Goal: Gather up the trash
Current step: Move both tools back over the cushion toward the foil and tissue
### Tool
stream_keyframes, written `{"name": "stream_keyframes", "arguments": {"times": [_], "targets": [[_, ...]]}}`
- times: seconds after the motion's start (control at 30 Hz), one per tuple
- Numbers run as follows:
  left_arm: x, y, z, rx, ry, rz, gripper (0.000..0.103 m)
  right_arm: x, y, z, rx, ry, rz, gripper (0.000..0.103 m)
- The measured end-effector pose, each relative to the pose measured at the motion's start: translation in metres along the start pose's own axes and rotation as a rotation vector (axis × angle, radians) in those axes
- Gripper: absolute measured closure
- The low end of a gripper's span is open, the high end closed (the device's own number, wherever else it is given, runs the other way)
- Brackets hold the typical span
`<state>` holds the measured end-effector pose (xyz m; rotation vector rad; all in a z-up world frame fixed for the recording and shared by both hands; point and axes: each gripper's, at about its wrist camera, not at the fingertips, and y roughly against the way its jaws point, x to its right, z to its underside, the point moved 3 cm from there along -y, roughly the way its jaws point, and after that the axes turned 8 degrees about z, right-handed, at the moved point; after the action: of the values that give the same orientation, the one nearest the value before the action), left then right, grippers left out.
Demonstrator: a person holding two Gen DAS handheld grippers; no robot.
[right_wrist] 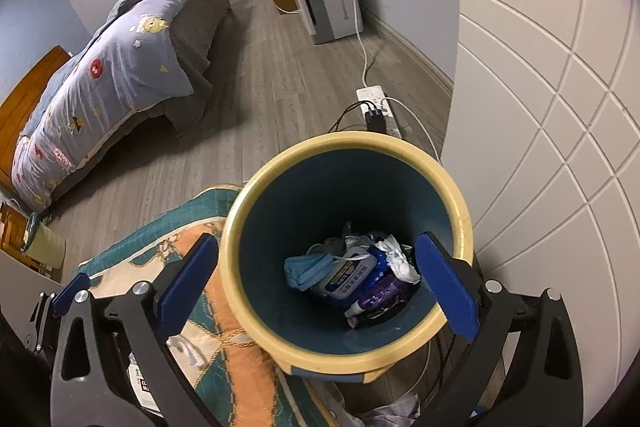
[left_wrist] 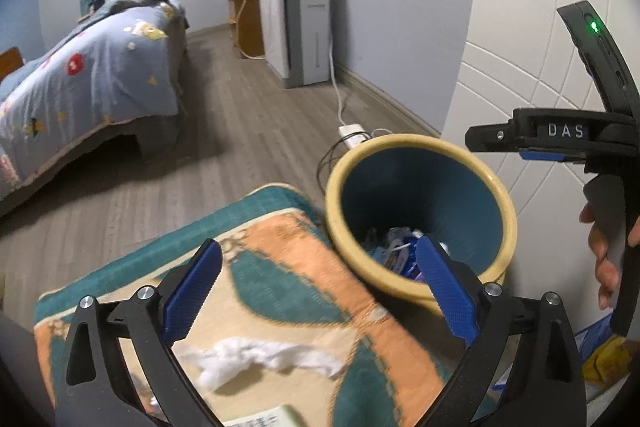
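Trash is lying in two places: a heap of it is sitting at the bottom of the bin (right_wrist: 352,227), and a crumpled white tissue (left_wrist: 260,357) is resting on the patterned blanket (left_wrist: 288,267) just beside the bin, under our left gripper (left_wrist: 316,291). We are holding both grippers with their fingers spread wide and nothing between them; the right gripper (right_wrist: 316,287) is hovering over the bin's mouth, its fingers straddling the near rim.

We are judging that the step in hand is going after the tissue. To do it well, we are advising a steep approach from above, one blue finger (left_wrist: 192,291) on each side of the wad's thickest part, closing fully because tissue compresses to almost nothing, and pinching only the paper, not the cloth beneath it. The carry to the bin is short; we should be opening only once the wad is well inside the rim.

As for materials, the bin is a round, tapering tub, smooth, with a cream rim and dark blue inner wall. Inside are a soft blue face mask (right_wrist: 306,269), a glossy wipes pack (right_wrist: 348,277) and a purple wrapper (right_wrist: 384,297). The blanket is woven, teal and orange, slightly rumpled. The finger pads are showing a fine grid texture. A printed paper item (left_wrist: 264,419) is peeking out at the left view's lower edge; what it is we cannot tell.
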<state>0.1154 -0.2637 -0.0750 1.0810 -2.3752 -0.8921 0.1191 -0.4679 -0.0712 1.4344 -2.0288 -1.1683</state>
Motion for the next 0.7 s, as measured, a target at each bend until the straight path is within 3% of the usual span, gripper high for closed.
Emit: {"name": "stream_keyframes", "arguments": {"times": [0.7], "targets": [[-0.056,0.061,0.02,0.034,-0.008,-0.097,0.006,-0.093,0.014,0.019,0.002,0.15,-0.008,0.006]]}}
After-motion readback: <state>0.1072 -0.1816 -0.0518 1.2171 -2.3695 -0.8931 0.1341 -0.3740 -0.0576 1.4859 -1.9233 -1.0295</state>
